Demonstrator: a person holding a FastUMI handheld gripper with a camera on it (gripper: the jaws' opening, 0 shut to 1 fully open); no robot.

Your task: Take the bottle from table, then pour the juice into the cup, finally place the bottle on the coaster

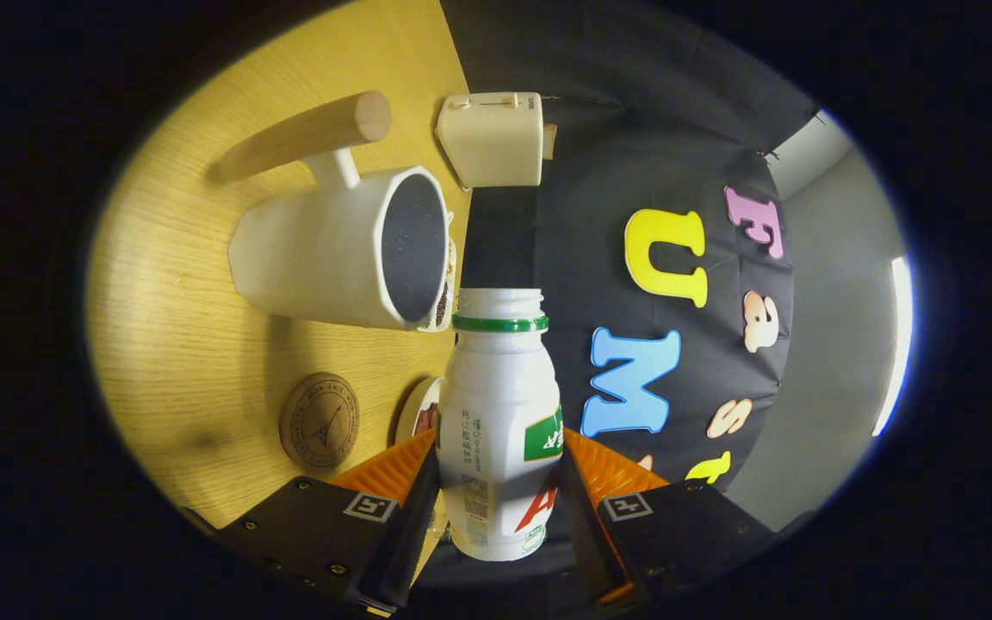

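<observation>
The gripper (500,491) is clamped on the bottle (500,422), both fingers pressing its sides low on the body, and the whole view is rolled so the tabletop (195,344) stands beside it; the uncapped mouth sits just beside the rim of the cup (341,250), close but not clearly over the opening; the likely failure, as I judge it, is juice running past the rim onto the wood, caused by a mouth set short of the opening or a tilt taken too fast; a second risk is the smooth, rounded plastic body turning or slipping between the fingers as its weight shifts. The bottle is white glossy plastic with a green neck ring and a printed label; the cup is matte white with faceted walls, a dark interior and a round wooden handle; the coaster (319,420) is a flat cork-like disc with a stamped design, lying on the grained tabletop near the fingers.
</observation>
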